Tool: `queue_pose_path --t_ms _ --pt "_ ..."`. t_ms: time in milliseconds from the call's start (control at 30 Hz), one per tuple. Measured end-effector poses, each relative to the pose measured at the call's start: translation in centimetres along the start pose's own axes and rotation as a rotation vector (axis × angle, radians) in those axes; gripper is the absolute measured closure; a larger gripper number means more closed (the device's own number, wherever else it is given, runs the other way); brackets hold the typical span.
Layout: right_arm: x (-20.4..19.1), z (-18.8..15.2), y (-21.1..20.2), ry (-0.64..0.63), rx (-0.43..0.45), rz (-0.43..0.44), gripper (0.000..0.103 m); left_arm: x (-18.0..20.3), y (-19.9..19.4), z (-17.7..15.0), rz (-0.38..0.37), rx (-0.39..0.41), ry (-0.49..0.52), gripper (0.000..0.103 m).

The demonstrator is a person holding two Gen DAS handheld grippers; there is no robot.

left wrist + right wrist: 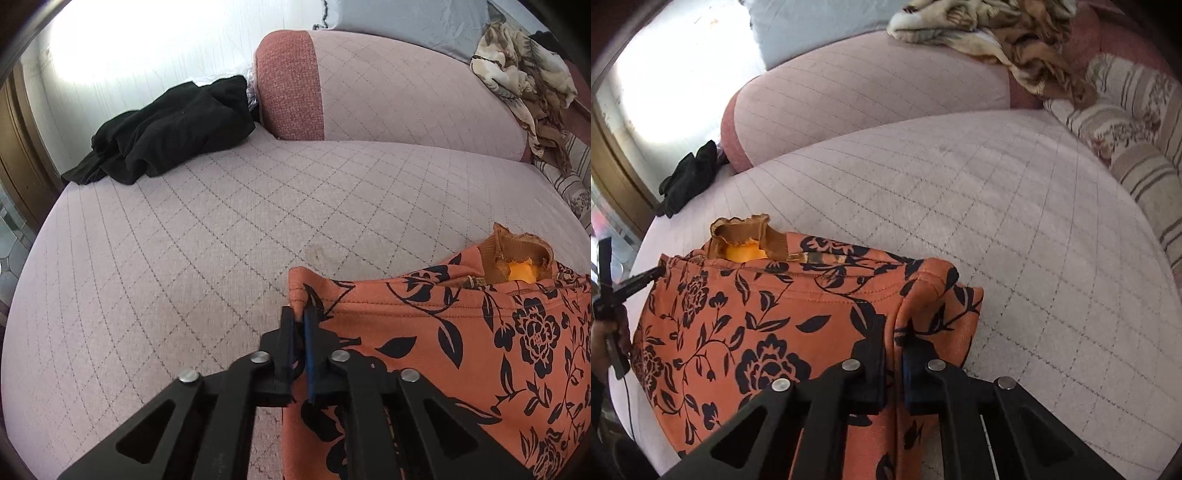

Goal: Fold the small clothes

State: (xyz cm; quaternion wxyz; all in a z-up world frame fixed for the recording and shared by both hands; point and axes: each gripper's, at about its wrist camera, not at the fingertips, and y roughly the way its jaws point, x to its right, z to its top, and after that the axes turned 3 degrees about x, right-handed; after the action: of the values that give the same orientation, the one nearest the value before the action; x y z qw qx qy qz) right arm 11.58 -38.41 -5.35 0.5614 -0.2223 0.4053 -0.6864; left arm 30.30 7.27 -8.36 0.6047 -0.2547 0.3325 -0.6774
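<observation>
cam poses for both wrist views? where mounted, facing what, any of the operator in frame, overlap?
Left wrist: sits behind the left gripper, looking along its fingers across the pink sofa seat toward the backrest; the gripper pinches the floral orange garment at its left corner. No hand visible.
Right wrist: sits behind the right gripper, facing the same way, pinching the garment's right corner; the person's left hand shows at the left edge.
Shared: garment, its brown collar, black clothing, patterned blanket, sofa.
</observation>
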Motion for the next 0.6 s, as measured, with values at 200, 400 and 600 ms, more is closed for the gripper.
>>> queue_pose_path --t_ms 200,400,600 --pt "0.0 1.2 -4.2 -0.041 0.180 -0.112 0.097 0.1 -0.9 0.8 0.019 0.079 0.011 0.100" --pt "4.1 -0.6 2.1 0.143 -0.006 -0.054 0.092 -0.4 2.1 0.0 0.093 -0.034 -0.012 0.097" --pt "4.0 -0.2 -2.0 0.145 0.088 -0.083 0.078 -1.4 -2.6 0.5 0.099 0.061 -0.005 0.089"
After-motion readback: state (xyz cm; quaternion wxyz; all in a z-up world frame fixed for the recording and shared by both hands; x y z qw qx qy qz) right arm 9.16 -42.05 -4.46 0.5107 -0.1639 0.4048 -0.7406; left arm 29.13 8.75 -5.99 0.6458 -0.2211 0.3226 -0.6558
